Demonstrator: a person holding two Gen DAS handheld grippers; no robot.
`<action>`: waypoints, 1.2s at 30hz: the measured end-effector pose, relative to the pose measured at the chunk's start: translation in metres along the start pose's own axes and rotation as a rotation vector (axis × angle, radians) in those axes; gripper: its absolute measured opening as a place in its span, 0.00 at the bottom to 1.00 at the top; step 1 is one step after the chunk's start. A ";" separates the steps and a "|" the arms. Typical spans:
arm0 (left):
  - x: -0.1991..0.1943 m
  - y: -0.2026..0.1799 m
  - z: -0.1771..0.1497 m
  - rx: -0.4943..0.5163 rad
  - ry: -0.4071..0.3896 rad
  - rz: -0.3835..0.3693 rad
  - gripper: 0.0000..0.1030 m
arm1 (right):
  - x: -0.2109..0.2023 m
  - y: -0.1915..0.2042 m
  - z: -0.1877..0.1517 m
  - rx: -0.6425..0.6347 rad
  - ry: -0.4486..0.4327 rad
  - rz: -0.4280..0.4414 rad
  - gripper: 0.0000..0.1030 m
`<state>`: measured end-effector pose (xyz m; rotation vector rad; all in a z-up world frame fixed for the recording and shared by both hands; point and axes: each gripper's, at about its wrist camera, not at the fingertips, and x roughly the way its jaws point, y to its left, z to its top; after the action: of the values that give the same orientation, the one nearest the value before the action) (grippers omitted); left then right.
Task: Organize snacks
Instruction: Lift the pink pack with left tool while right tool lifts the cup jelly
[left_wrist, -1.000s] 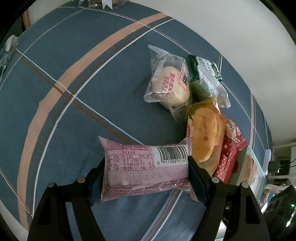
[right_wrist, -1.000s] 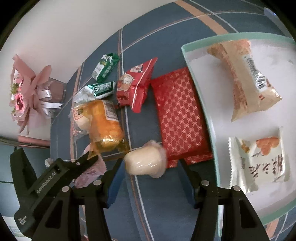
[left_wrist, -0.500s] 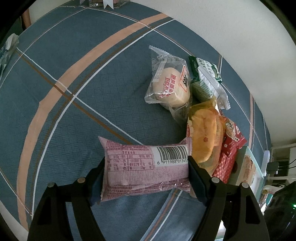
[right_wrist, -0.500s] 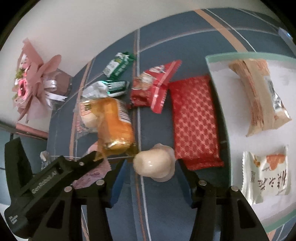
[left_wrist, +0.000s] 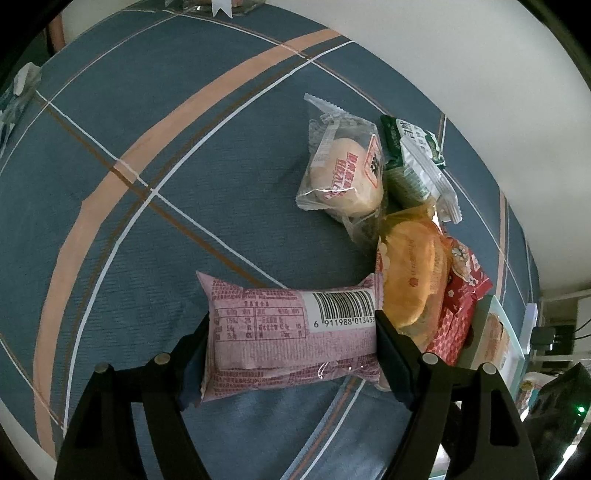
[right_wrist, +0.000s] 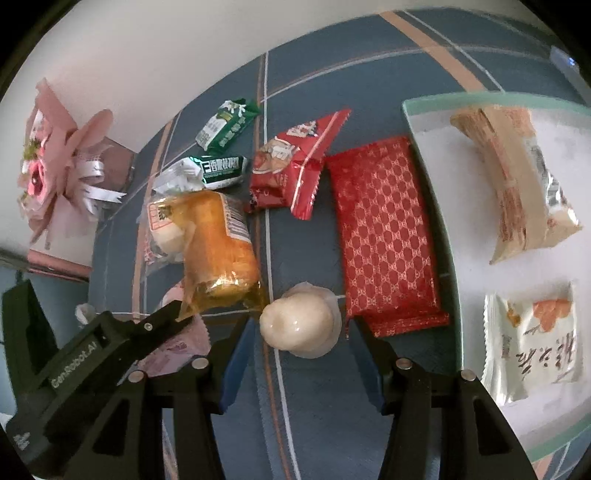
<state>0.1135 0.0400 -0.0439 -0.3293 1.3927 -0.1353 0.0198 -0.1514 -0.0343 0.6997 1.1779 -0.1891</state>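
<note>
left tongs: clamped on pink plastic snack packet | right tongs: apart, straddling round white bun on blue plaid tabletop

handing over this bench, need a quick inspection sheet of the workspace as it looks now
surface: blue plaid cloth, flat.
job's things: tray holds a tan pack and a white pack; red patterned pack, red pack, orange pack, two green packs and a clear-wrapped bun lie loose on the cloth.
clutter: pink bouquet at the cloth's edge.
grippers: left claw clamps the pink pack end to end; right claw straddles a pale bun, grip unclear.
cables: thin dark cable off the far edge.
surroundings: white wall.
</note>
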 end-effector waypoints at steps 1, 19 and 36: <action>0.000 0.001 0.000 -0.004 0.000 0.001 0.77 | 0.000 0.006 0.000 -0.033 -0.015 -0.030 0.55; 0.009 0.000 0.002 -0.026 0.003 0.051 0.77 | 0.037 0.066 -0.014 -0.456 -0.075 -0.337 0.53; -0.007 -0.003 -0.004 0.001 -0.034 0.035 0.77 | 0.005 0.046 -0.007 -0.366 -0.097 -0.221 0.38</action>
<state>0.1091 0.0384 -0.0367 -0.3045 1.3643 -0.1014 0.0382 -0.1102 -0.0215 0.2363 1.1557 -0.1832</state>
